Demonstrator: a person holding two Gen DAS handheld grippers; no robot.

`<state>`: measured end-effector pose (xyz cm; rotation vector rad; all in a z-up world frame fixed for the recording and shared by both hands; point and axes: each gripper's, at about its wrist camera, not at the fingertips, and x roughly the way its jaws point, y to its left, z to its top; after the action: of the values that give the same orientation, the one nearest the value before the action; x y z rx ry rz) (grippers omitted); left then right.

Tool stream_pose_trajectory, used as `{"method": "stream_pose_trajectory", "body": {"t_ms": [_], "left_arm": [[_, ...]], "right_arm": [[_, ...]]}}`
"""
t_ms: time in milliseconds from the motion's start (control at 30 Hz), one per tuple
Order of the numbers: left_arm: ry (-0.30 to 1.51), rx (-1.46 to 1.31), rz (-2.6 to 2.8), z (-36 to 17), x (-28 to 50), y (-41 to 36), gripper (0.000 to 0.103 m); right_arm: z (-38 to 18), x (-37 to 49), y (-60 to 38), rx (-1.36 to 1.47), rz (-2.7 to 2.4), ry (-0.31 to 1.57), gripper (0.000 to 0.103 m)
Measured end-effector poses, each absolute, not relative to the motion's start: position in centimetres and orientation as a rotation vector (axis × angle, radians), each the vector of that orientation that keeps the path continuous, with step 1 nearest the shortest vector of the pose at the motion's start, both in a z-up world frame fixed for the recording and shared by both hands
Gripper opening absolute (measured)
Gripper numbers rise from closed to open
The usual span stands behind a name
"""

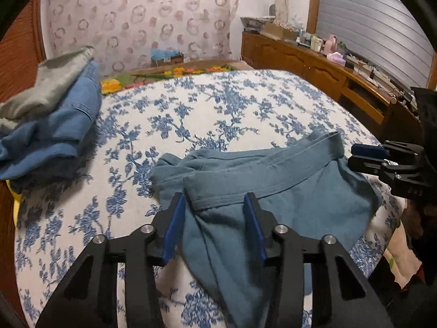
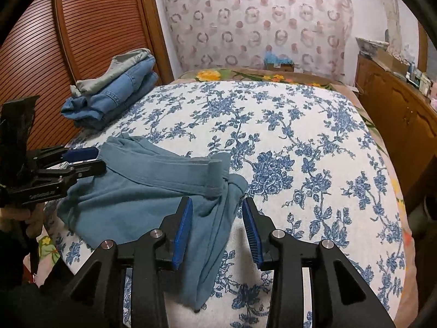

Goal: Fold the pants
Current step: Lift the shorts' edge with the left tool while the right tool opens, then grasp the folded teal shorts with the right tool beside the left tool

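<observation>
In the left wrist view, a stack of folded clothes, grey over blue denim [image 1: 52, 114], sits at the left edge of the frame on the white bedspread printed with blue flowers [image 1: 191, 114], well apart from the work. Moving right, the teal cotton pants [image 1: 273, 180] lie bunched in the lower centre, the waistband doubled over on top and a leg trailing toward the bottom edge. The left gripper [image 1: 215, 207] stands with its blue pads parted on either side of the waistband hem, cloth lying between them but not pinched. At the right edge of that frame the right gripper [image 1: 357, 154] reaches in by the far end of the waistband; from this side its jaws look apart. The right wrist view confirms it: its own blue pads are spread, fabric passes between them without being pressed, and the left gripper shows at the left edge of this frame beside the other end of the pants. The fold looks about half done, and both tools seem free to regrip. To do this step well, I would take the two ends of the doubled edge squarely, catching every layer, then lift and draw the cloth taut so the wrinkles flatten before laying it over evenly.
</observation>
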<state>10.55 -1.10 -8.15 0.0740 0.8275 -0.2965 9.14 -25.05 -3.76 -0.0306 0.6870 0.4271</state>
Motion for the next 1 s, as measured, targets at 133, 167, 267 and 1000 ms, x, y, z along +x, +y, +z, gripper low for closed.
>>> {"method": "stream_pose_trajectory", "body": {"t_ms": [133,167,267,1000], "left_arm": [[0.833,0.066,-0.295,-8.6,11.4,-0.9,0.018],[0.825,0.068,-0.295,-8.4,11.3,-0.9,0.016],[0.775,0.037,-0.297,-7.2,11.1,-0.4,0.013],[0.860,0.016,-0.226,-9.4,12.7,1.0,0.065]], "right_arm": [[-3.9,9.4,-24.9,-0.026,0.428,0.695,0.039],[-3.9,9.5,-25.0,-0.024,0.429,0.698,0.039],[-4.0,9.6,-25.0,-0.020,0.428,0.701,0.039],[-4.5,11.6,-24.6,0.020,0.415,0.769,0.045]]}}
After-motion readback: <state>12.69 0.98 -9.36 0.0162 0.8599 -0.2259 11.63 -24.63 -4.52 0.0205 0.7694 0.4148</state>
